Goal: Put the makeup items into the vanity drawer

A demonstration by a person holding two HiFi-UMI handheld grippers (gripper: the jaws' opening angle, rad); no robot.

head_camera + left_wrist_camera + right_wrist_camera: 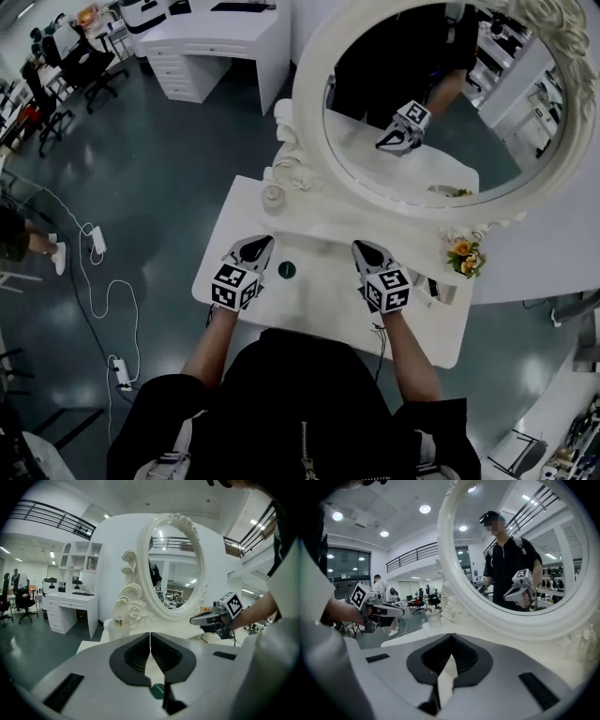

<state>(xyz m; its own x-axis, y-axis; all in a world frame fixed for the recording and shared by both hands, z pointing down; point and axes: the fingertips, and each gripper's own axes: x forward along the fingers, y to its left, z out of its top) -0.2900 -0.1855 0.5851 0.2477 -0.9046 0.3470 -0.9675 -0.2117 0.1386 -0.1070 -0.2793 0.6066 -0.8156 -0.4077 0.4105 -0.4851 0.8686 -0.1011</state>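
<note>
Left gripper (261, 247) and right gripper (362, 249) both hover over the white vanity top (314, 302), each with its jaws pressed together and holding nothing. On the vanity top between them lies a small green round item (287, 270), nearer to the left gripper.

A small round dark-green makeup pot (287, 270) sits flat on the white vanity top (323, 292), left of centre.
</note>
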